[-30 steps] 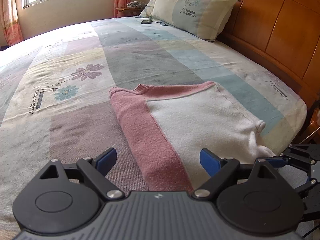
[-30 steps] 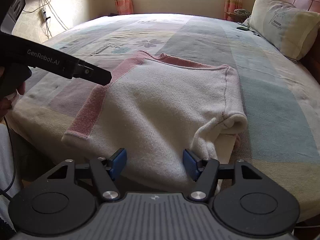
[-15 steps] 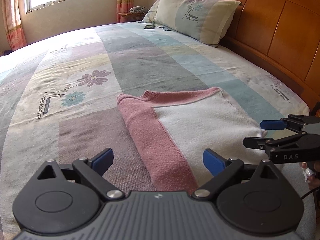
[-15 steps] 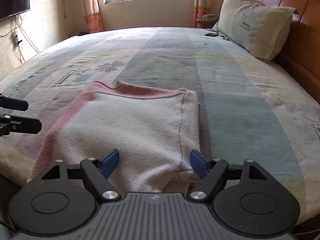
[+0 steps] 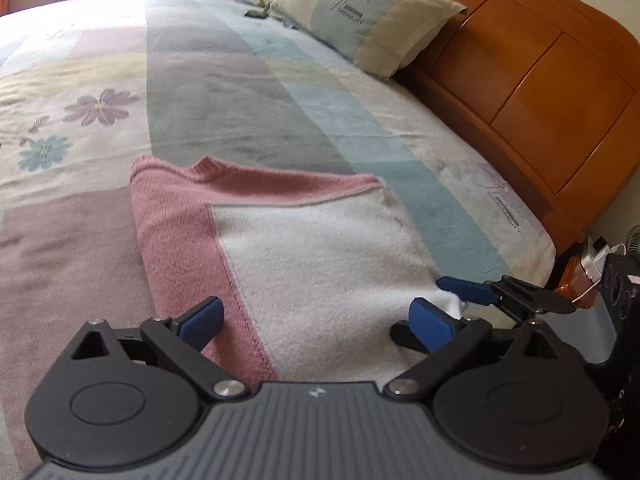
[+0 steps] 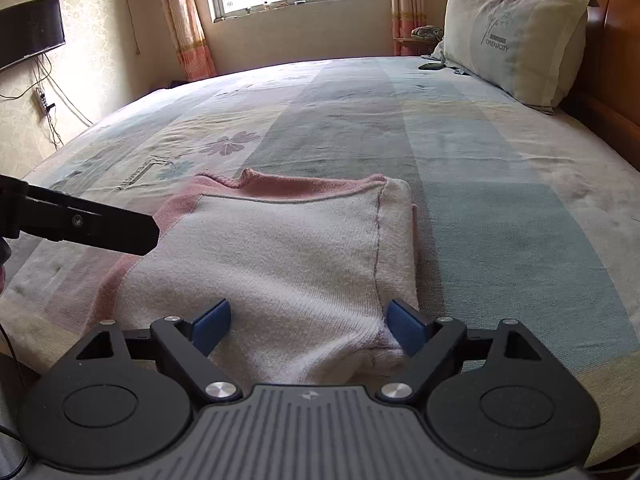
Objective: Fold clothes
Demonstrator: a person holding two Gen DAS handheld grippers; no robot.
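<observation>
A folded pink and white garment (image 5: 320, 248) lies flat on the bed near its front edge, pink band on the left. My left gripper (image 5: 316, 324) hangs over the near edge, jaws opening wide, straddling the pink seam without pressing the cloth. In the right wrist view my right gripper (image 6: 310, 322) stands over the garment (image 6: 280, 248) at its near right corner, jaws opening, and the cloth lies loose between the pads. One blue finger (image 5: 464, 291) of the right gripper shows at the white corner. A black finger (image 6: 100, 228) of the left gripper reaches in from the left.
The patchwork bedspread (image 5: 240, 92) stretches far beyond the garment. A pillow (image 6: 516, 44) leans on the wooden headboard (image 5: 540, 80) at the right. A small dark object (image 6: 431, 66) lies by the pillow. A nightstand with a charger (image 5: 592, 264) sits off the bed's right corner.
Both pairs of jaws have spread wider. The left gripper has swung right and closer over the garment. The right gripper now sits at the garment's near right corner, which lies flatter.
</observation>
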